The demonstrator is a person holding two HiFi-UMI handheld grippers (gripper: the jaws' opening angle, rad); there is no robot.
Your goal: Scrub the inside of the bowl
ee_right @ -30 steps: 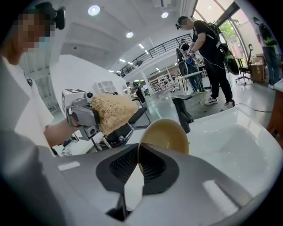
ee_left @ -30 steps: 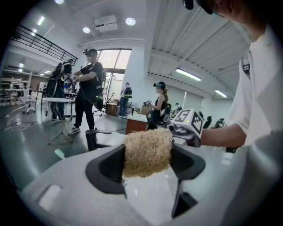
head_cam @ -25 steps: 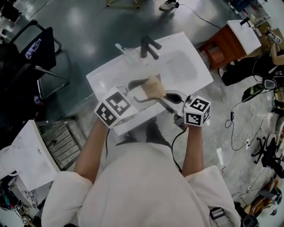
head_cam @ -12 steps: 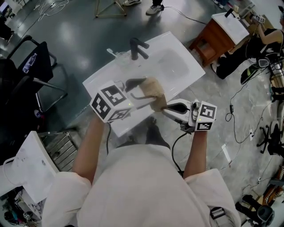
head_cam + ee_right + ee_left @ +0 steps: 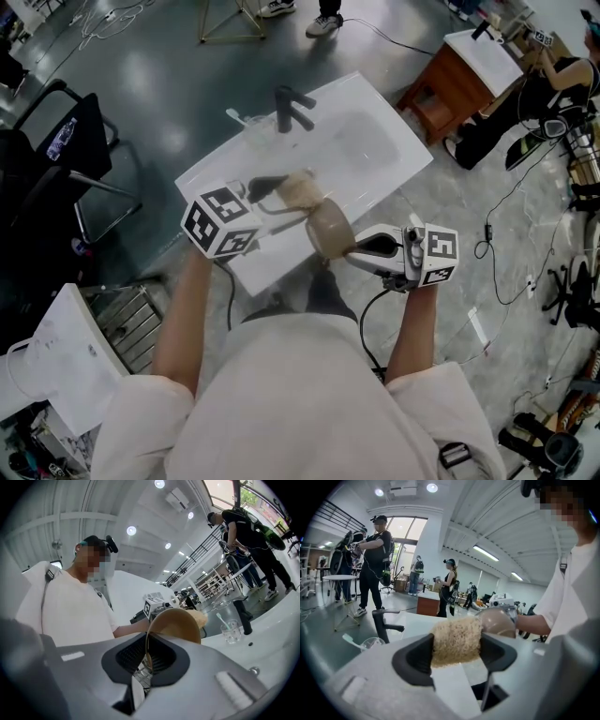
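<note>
Your left gripper (image 5: pixel 277 199) stands at the left, over the near edge of the sink (image 5: pixel 375 159). Its jaws are spread wide and clamped on both ends of the tan scrub pad (image 5: pixel 456 641), which fills the gap between them. Farther off, on the sink's ledge, a glass (image 5: pixel 369 644) holds a toothbrush (image 5: pixel 350 641), with the dark faucet (image 5: pixel 291 105) just to its right.

Right of the pad is the bowl (image 5: pixel 328 232), lifted off the sink and tipped on its side. The pad sits just beside it. From these views I cannot tell whether they touch, or whether anything lies inside the bowl.

At the right, your right gripper (image 5: pixel 147 656) has its jaws almost together, pinching the bowl's thin rim between the pads.

You look to be at the start of the scrubbing step, or between strokes. Next, turn the bowl's mouth toward the pad, push the pad against the inner wall and sweep it round. Keep the rim pinch firm, since pressure there could twist the bowl loose.
</note>
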